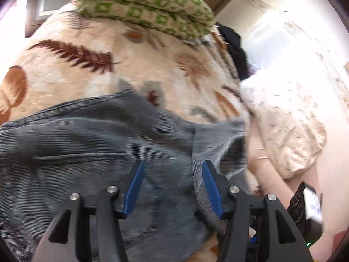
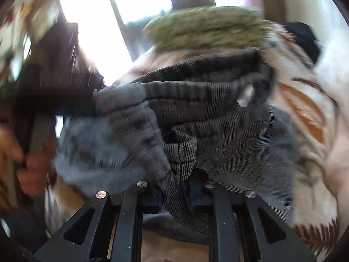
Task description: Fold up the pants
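The grey corduroy pants (image 1: 91, 152) are spread on a blanket (image 1: 130, 65) with a leaf pattern. The left gripper (image 1: 173, 174) is held just above the pants with its jaws wide apart and nothing between them. A bunched fold of the pants is pinched between the closed jaws of the right gripper (image 2: 175, 194). A folded green quilt (image 1: 148, 6) is seen at the far end of the blanket

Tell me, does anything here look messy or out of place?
Yes: the grey corduroy pants are bunched and twisted rather than flat on the leaf-print blanket, one fold pinched in the right gripper. The left gripper hangs open above them.
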`<state>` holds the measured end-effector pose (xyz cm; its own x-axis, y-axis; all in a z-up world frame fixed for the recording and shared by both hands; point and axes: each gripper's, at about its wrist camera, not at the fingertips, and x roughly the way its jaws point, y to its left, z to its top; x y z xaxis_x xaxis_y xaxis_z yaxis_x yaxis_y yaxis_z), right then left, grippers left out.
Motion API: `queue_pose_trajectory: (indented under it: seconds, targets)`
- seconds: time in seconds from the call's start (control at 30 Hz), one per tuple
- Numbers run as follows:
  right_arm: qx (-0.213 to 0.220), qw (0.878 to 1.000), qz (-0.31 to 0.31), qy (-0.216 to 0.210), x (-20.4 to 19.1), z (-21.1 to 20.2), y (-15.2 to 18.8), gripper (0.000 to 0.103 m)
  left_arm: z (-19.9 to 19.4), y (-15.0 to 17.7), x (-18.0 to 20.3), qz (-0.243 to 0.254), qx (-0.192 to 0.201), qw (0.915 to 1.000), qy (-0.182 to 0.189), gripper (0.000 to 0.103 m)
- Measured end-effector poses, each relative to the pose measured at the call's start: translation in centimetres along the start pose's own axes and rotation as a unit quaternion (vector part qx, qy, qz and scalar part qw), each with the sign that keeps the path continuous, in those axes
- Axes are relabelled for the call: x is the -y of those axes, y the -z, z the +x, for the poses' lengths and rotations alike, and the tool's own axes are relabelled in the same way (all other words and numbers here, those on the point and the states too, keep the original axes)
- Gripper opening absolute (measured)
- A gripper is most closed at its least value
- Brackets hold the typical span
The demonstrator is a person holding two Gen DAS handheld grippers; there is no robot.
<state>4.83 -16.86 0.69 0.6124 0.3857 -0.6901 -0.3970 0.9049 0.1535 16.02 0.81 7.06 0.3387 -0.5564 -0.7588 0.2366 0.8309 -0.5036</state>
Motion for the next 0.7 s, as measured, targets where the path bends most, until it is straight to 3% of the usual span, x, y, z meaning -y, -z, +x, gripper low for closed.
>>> queue_pose_trajectory:
  seconds: [0.17, 0.27, 0.4, 0.53, 0.63, 0.7]
  targets:
    - [-0.001, 0.998, -0.059, 0.024, -1.0, 0.0, 1.7, 0.028, 0.2, -0.4, -0.4, -0.003, 0.014, 0.9998, 0.016, 0.057]
    - [0.001, 0.998, -0.061, 0.018, -1.3, -0.2, 1.7, 0.033, 0.5, -0.7, 0.7, 0.006, 0.009, 0.9997, 0.020, 0.057]
    - [0.000, 1.000, -0.026, -0.016, -0.7, -0.8, 2.0, 0.040, 2.0, -1.1, 3.5, 0.054, -0.014, 0.9984, -0.003, 0.057]
    - [0.009, 0.999, 0.003, -0.031, 0.0, -1.5, 1.3, 0.040, 6.3, -2.2, 6.3, 0.096, -0.076, 0.9912, -0.050, 0.057]
    - [0.041, 0.998, 0.032, -0.044, 1.0, -3.6, 1.0, 0.040, 8.6, -1.9, 7.0, 0.120, -0.100, 0.9845, -0.080, 0.046]
    - [0.053, 0.997, 0.035, -0.034, 1.5, -4.1, 0.8, 0.041, 8.6, -1.7, 6.8, 0.119, -0.094, 0.9858, -0.073, 0.028]
